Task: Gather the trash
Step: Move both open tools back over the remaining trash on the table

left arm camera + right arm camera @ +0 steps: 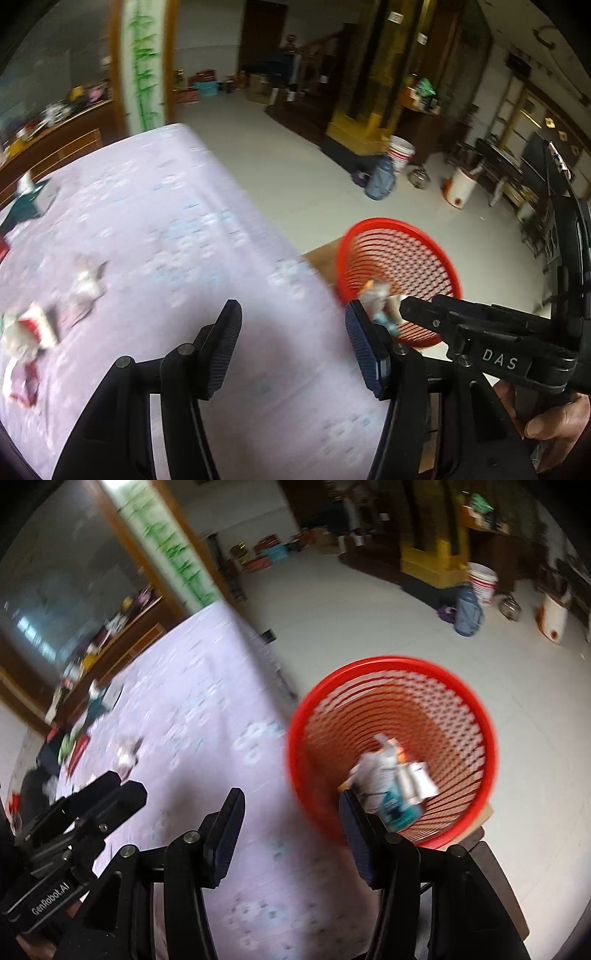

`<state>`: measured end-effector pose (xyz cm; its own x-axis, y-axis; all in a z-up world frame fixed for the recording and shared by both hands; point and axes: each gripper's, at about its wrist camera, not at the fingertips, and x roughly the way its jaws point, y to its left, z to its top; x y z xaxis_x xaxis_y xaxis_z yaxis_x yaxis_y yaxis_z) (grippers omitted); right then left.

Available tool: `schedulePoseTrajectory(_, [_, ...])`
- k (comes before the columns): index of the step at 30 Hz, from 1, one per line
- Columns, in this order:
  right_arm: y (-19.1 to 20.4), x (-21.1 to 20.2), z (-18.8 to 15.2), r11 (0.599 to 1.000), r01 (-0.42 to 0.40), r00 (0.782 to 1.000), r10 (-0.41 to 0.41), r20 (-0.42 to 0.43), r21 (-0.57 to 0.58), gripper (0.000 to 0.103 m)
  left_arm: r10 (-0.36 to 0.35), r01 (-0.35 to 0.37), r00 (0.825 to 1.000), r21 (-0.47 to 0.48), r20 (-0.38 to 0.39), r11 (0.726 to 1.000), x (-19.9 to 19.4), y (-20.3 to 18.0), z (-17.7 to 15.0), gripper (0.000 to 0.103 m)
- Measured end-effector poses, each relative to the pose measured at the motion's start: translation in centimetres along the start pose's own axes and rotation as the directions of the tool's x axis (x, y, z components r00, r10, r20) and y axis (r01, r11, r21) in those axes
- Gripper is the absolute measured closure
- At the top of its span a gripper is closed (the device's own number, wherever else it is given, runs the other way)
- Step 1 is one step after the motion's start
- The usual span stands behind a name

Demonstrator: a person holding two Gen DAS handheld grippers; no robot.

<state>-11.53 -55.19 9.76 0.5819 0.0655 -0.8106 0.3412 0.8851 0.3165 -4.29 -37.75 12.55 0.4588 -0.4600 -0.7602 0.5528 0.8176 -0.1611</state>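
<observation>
Both tools gape empty; blurred trash apparently in red basket.

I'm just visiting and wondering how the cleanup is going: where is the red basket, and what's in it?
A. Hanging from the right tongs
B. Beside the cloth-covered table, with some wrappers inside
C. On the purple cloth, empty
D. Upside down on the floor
B: the right wrist view shows the basket upright off the edge of the cloth, with wrappers lying in its bottom.
</observation>
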Motion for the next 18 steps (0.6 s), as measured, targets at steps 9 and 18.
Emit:
schedulePoseTrajectory(9, [8.2,1.3,-2.6,0.983,-0.042,0.999,0.036,-0.036,-0.176,0.044,0.079,-0.078,0.997,-0.111,0.006,0.991,-4.2,6.9,-3.5,0.046])
schedulePoseTrajectory(18, [14.7,2.6,-4.5,0.953,-0.115,0.992,0.098,-0.074,-0.279,0.044,0.154,-0.145,0.988,-0.211,0.025,0.967,-7.7,12.9,-6.0,0.046])
